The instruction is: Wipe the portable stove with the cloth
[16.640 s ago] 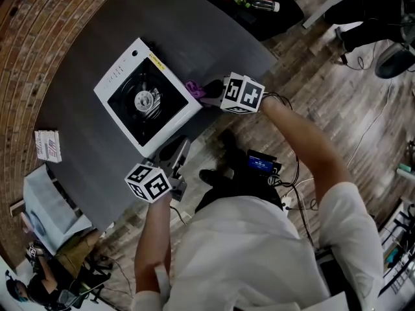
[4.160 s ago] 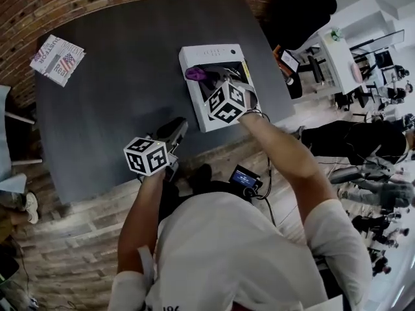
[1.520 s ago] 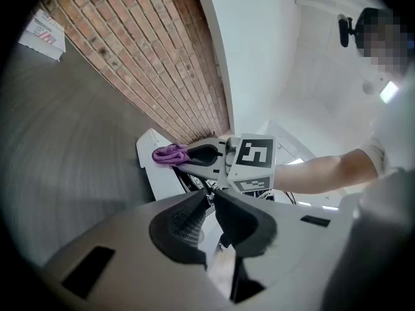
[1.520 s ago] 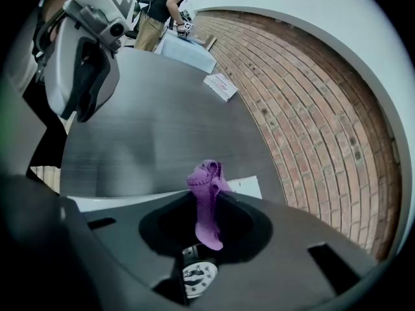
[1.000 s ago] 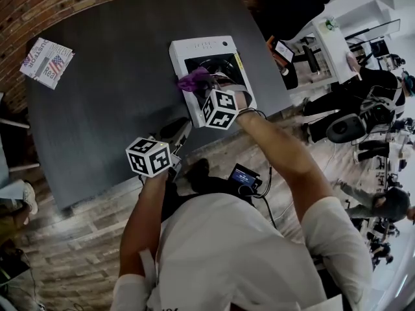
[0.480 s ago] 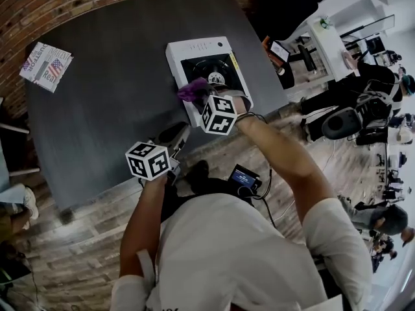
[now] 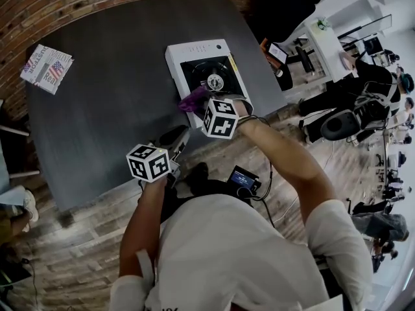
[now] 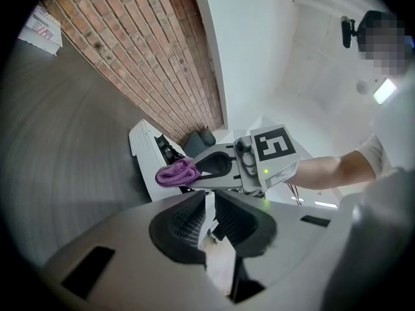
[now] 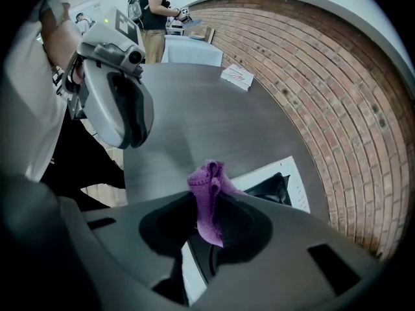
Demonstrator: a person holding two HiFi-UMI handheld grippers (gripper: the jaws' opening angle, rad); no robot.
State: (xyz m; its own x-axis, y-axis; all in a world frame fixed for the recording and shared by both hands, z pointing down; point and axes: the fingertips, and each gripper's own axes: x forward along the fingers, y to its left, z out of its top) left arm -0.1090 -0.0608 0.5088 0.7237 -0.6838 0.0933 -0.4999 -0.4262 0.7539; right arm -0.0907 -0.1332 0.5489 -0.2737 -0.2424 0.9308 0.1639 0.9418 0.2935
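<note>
Purple cloth (image 9: 207,177): bunched and pinched between the jaws of the right gripper (image 9: 207,206), which are closed tight on it. A tuft stands above the jaw tips and a fold hangs below.
Position of cloth: over the near left edge of the stove (image 7: 194,47). Whether it touches the white casing cannot be told.
Left gripper (image 8: 206,203): jaws drawn all but together, with only a sliver of gap and nothing between them. It is held over the table (image 7: 117,76), well apart from the stove, near the table's front edge.
Stove: a white box with a black recessed top and a round metal burner (image 7: 214,81) at its centre, standing on the dark grey table near the far right corner.
Step in hand: judged to be mid-wipe, working the near left rim.
Next move: probably calls for pressing the cloth flat and drawing it along the casing or across the black top, steering round the burner.
Writing on stove: a yellow strip (image 7: 234,62) and a row of small marks on the far panel, none legible.
Packet (image 7: 47,63): on the far left of the table, with red print and capital lettering too small to read surely.
Marker cubes: black-and-white square patterns only.
</note>
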